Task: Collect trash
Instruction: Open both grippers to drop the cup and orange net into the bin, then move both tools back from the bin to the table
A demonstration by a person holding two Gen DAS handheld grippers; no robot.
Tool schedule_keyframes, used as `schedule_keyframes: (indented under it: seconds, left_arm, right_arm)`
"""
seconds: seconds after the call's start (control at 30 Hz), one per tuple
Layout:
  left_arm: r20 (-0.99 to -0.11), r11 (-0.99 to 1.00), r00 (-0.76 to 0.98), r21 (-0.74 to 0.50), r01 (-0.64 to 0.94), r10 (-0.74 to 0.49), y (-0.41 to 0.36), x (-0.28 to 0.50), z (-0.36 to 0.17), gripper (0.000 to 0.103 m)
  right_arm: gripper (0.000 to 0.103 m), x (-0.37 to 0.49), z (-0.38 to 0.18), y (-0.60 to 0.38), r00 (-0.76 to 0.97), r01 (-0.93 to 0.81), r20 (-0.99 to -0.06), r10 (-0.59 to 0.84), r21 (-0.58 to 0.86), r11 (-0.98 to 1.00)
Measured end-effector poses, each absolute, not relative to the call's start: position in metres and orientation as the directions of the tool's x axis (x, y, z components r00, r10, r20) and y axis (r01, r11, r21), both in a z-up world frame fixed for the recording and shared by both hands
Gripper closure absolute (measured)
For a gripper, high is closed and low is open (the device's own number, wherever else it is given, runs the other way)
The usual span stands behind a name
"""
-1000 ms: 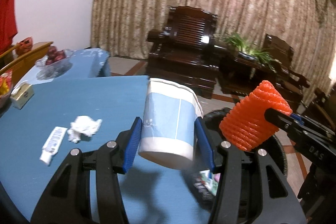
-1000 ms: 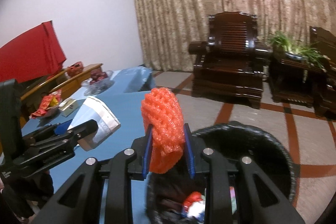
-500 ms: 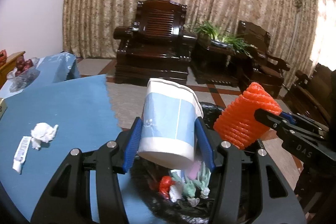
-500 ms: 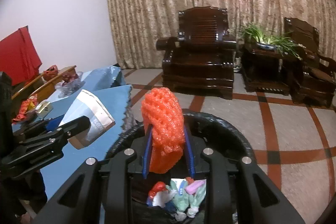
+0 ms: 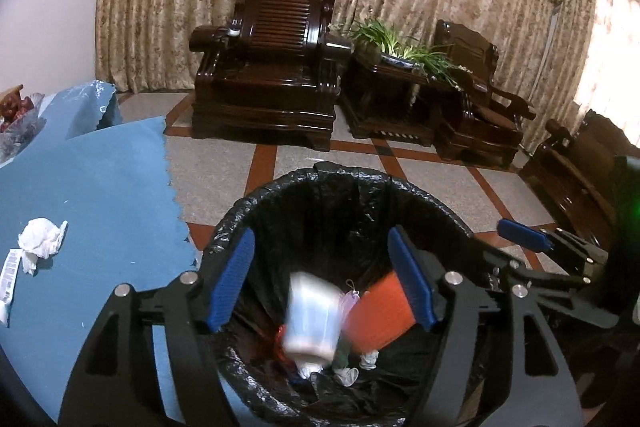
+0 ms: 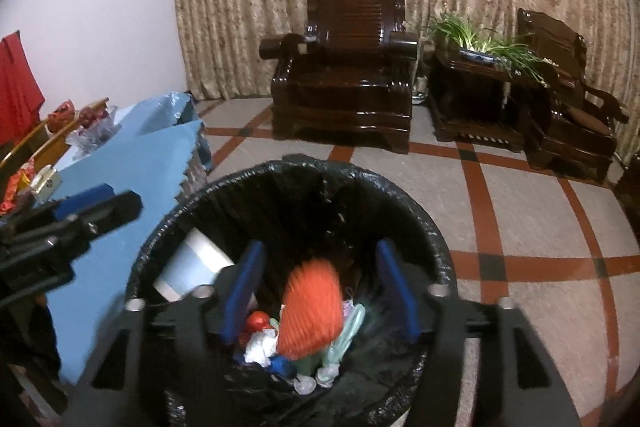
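Trash fills the bottom of a round bin lined with a black plastic bag [image 5: 352, 195], which stands on the tiled floor just beside the table covered in blue cloth [image 5: 92, 195]. Inside the bin, blurred with motion, are a white and pale blue paper cup [image 5: 310, 319] and an orange ribbed foam fruit net [image 5: 380, 315], side by side above crumpled wrappers and tissues on the bag's bottom. Over the bin's near rim the left gripper [image 5: 320, 279] hangs with its blue-padded jaws spread wide and holding nothing. The right gripper [image 6: 320, 287] is likewise above the bin, jaws wide apart and free of the orange net [image 6: 312, 311] between them; the cup [image 6: 192, 267] lies toward the bin's table side. On the cloth, well away from the bin, lie a crumpled white tissue [image 5: 40, 241] and a flat white wrapper [image 5: 8, 279] just beside it. Beyond the bin stands a dark carved wooden armchair [image 5: 268, 67].
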State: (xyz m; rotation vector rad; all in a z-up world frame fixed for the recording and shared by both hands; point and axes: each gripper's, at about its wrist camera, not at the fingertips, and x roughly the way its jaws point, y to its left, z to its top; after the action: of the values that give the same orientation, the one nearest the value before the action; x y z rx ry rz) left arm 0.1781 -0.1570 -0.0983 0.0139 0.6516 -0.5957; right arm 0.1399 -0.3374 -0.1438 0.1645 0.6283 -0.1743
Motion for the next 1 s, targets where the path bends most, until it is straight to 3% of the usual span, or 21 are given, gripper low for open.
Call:
schedule_keyframes:
  seconds: [0.07, 0.13, 0.4, 1.0]
  left_arm:
    - [-0.571, 0.840, 0.643, -0.170, 0.515, -0.510, -0.155, 0.180, -0.097, 0.028]
    - [-0.568, 0.847, 0.653, -0.169, 0.503, -0.501, -0.149, 0.182, -0.095, 0.026]
    - [-0.550, 0.897, 0.719, -0.146, 0.417, -0.424, -0.103, 0.188, -0.087, 0.013]
    - [-0.586, 0.999, 0.810, -0.029, -0.030, 0.007, 0.114, 0.220, -0.102, 0.013]
  right_arm:
    - [0.022, 0.141, -0.143, -0.335, 0.796, 0.209, -0.595, -0.116, 0.090, 0.974]
    - [0.006, 0.142, -0.141, -0.331, 0.798, 0.211, -0.589, -0.125, 0.079, 0.974]
    - [0.006, 0.156, -0.130, -0.298, 0.823, 0.131, -0.565, -0.051, 0.102, 0.986]
    - [0.006, 0.248, -0.121, -0.152, 0.827, -0.166, -0.517, 0.222, 0.152, 0.974]
